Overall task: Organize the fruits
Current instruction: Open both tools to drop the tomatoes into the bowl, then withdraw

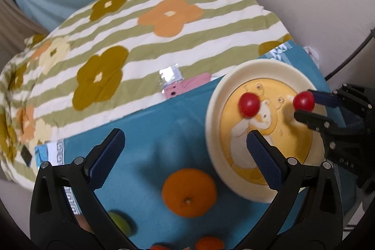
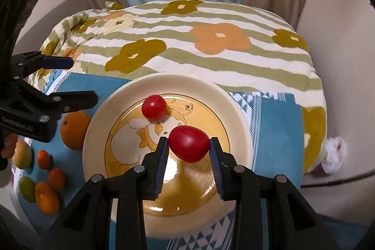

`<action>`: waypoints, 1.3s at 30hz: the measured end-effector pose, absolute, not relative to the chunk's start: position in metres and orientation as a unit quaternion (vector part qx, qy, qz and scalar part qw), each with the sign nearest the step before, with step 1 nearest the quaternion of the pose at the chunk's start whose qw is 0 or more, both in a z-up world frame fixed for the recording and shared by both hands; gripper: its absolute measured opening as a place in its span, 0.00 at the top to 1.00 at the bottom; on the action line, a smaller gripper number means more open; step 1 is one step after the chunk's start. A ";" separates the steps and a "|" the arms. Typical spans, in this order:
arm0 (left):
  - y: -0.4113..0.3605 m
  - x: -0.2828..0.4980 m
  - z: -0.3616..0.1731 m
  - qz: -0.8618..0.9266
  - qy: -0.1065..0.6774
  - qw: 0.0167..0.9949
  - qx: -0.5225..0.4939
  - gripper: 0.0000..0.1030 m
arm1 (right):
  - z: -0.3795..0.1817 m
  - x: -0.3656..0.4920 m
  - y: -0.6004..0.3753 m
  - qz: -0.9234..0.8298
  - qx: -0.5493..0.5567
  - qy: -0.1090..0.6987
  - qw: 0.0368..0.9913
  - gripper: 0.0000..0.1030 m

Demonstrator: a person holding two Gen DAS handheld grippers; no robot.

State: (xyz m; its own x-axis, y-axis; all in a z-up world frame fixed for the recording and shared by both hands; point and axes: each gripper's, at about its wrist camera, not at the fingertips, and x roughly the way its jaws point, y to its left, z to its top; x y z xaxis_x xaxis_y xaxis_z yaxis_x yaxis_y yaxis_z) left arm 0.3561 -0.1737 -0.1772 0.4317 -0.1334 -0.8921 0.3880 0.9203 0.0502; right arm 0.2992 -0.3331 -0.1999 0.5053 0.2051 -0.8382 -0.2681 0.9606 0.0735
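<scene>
My right gripper (image 2: pixel 189 142) is shut on a red cherry tomato (image 2: pixel 188 143) and holds it over the cream and yellow plate (image 2: pixel 98 132). A second cherry tomato (image 2: pixel 154 106) lies on the plate near its far side. My left gripper (image 1: pixel 185 139) is open with nothing between its fingers. It hangs over the blue cloth (image 1: pixel 140 132), above a large orange (image 1: pixel 188 192) just left of the plate (image 1: pixel 218 90). From the left wrist, the right gripper (image 1: pixel 304 104) shows at the right with its tomato (image 1: pixel 304 101). The lying tomato (image 1: pixel 249 104) is beside it.
Left of the plate lie small oranges (image 2: pixel 46 197) and green fruits (image 2: pixel 27 189) on the cloth. A flowered striped quilt (image 2: pixel 187 57) covers the bed behind. A pink phone (image 1: pixel 185 86) and a foil packet (image 1: pixel 170 74) lie at the cloth's far edge. Crumpled white stuff (image 2: pixel 332 154) sits at the right.
</scene>
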 end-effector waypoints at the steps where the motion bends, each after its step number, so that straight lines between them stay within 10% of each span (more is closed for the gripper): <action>1: -0.171 0.355 -0.178 -0.153 0.512 0.837 0.122 0.00 | -0.201 0.302 -0.332 0.139 -0.036 0.477 0.867 0.68; 8: -0.154 0.350 -0.183 -0.132 0.517 0.839 0.108 0.00 | -0.206 0.312 -0.327 0.152 -0.041 0.485 0.860 0.68; 12: -0.148 0.345 -0.181 -0.122 0.517 0.841 0.102 0.00 | -0.203 0.308 -0.325 0.147 -0.057 0.480 0.863 0.19; 16: -0.141 0.338 -0.179 -0.113 0.518 0.843 0.092 0.00 | -0.198 0.304 -0.326 0.141 -0.058 0.476 0.866 0.00; 39: -0.129 0.228 -0.096 -0.069 0.454 0.886 0.068 0.00 | -0.121 0.222 -0.343 0.153 -0.045 0.435 0.886 0.00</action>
State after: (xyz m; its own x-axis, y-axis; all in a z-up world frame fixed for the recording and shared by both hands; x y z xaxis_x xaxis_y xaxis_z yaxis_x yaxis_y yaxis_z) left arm 0.2277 -0.1295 -0.0964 0.5778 -0.0609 -0.8139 0.1840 0.9813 0.0572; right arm 0.2218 -0.3430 -0.1208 0.5742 0.2323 -0.7851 -0.3114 0.9488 0.0529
